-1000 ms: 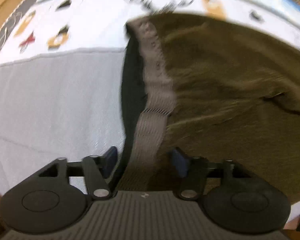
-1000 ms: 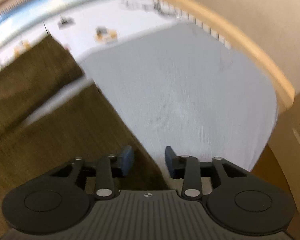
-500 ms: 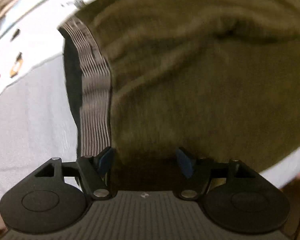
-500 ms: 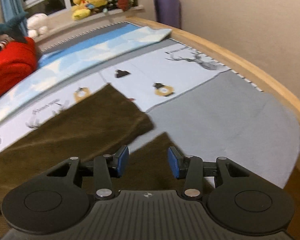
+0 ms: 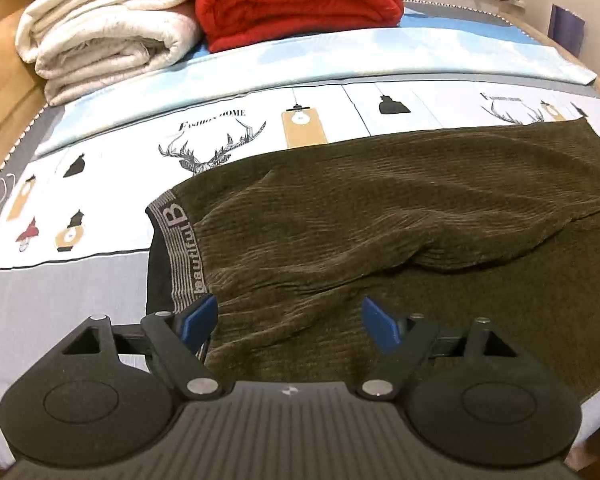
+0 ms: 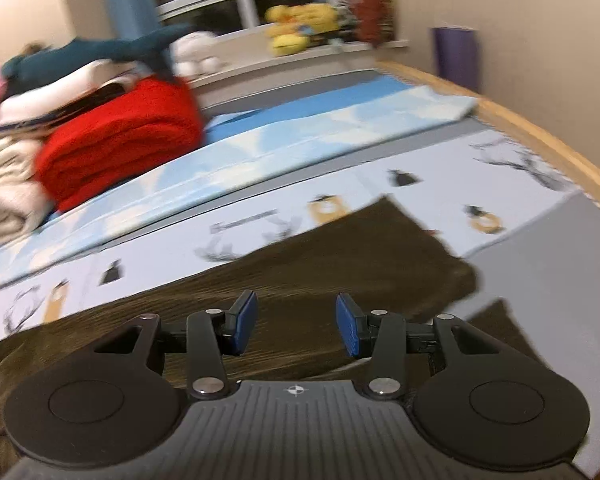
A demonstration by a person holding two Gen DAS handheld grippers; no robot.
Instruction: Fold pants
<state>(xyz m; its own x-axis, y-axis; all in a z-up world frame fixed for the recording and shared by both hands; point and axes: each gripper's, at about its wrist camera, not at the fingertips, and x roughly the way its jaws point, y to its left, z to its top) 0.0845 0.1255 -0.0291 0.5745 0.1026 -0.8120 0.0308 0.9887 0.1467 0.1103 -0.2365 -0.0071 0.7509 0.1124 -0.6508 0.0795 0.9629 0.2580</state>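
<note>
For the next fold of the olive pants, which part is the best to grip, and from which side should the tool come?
Probably the grey waistband. It is the thickest, straightest edge of the olive pants, lying exposed at their left end on the bed sheet. Bring the left tool, whose jaws have just been opening with nothing between them, from the left, over bare sheet, so one finger slips under the band.

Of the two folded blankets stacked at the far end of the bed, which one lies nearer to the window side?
The red blanket. It sits to the right of the cream blanket in the left wrist view, closer to the windowsill with the yellow plush toys.
</note>
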